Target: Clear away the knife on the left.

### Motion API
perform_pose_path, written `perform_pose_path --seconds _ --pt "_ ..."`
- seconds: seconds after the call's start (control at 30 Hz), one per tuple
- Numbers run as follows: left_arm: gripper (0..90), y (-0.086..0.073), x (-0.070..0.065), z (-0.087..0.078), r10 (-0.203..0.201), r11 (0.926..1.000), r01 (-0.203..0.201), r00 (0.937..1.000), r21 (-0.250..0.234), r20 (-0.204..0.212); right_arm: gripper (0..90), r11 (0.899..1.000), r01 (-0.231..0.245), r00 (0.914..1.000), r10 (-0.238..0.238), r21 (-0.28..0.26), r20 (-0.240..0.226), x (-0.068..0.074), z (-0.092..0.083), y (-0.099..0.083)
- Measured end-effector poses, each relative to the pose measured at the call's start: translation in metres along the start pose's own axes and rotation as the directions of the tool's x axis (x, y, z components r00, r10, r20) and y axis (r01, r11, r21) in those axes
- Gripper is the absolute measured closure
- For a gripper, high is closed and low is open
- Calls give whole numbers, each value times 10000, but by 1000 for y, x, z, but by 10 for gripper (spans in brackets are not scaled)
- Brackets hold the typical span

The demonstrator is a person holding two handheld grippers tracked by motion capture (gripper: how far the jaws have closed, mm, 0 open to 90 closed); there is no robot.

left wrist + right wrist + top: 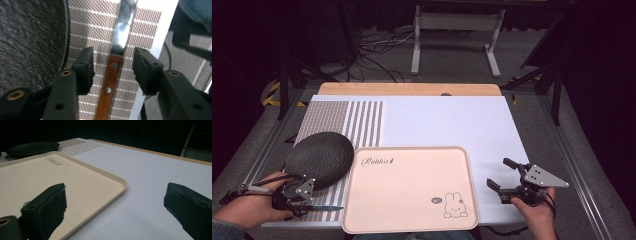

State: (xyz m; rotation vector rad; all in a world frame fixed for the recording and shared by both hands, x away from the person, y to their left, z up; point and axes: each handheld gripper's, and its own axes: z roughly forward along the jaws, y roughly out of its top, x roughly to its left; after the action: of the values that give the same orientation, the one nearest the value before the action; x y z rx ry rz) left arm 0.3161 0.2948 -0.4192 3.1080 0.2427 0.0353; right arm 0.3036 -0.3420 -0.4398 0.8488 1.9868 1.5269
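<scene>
Left gripper view was where we saw the work most clearly: the knife (112, 75) lay flat on the patterned part of the mat (85, 32), and the left gripper (113, 68) stood over it with one jaw on each side of the brown wooden handle. The jaws were at a middle opening, with a gap between each pad and the wood, so we judged that they held nothing yet. The handle lay between the jaws, a little nearer to the left pad of that view, and the steel blade ran on past the fingertips. We think the gripper was placed like this so that it could close on the handle and not on the blade.

From the high view we took the pink tray (377, 220) as our landmark. The knife (323, 208) lay just left of the tray's near left corner, with its tip pointing at the tray. The left gripper (292, 197) was at the knife's handle end, farther left. A dark round mat (319, 157) lay behind it, close beside the tray's far left corner. The right gripper (504, 180) waited to the right of the tray, well apart from the knife, with its jaws wide and nothing between them. In our judgement it was kept there to leave the tray free.
</scene>
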Motion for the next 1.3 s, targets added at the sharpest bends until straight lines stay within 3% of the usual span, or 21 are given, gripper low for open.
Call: perform_pose_path --seconds 0.1,0.23,0.3,0.4,0.73,0.83,1.13,1.23,1.3 --pt "644 2 -1 0 346 9982 -350 9994 480 102 49 10000 -2 10000 2 6 -3 0 0 0" --pt "699 4 -1 3 651 9954 -656 9978 693 100 49 10000 37 10000 -37 4 -16 0 0 0" --pt "715 5 0 5 969 9900 -972 9953 1019 77 50 10000 16 10000 -16 -5 -37 0 0 0" --pt "766 4 1 7 1196 9880 -1201 9928 967 102 51 10000 -5 10000 5 10 -54 0 0 0" --pt "778 5 0 6 1507 9824 -1504 9886 1108 58 53 10000 -35 9999 35 -55 -123 0 0 -1" --pt "779 4 0 6 1459 9844 -1460 9893 983 89 53 10000 -44 9999 43 -45 -123 0 0 -1" --pt "780 -3 0 -14 1225 9893 -1191 9918 842 -365 55 10000 -57 9999 57 -23 -140 0 0 -1" --pt "781 -4 0 -25 772 9970 -771 9957 43 -519 56 10000 -64 9999 64 -17 -156 0 0 -1" --pt "781 -4 1 -29 547 9984 -554 9973 -126 -496 56 10000 -77 9998 77 -8 -155 0 0 -1"
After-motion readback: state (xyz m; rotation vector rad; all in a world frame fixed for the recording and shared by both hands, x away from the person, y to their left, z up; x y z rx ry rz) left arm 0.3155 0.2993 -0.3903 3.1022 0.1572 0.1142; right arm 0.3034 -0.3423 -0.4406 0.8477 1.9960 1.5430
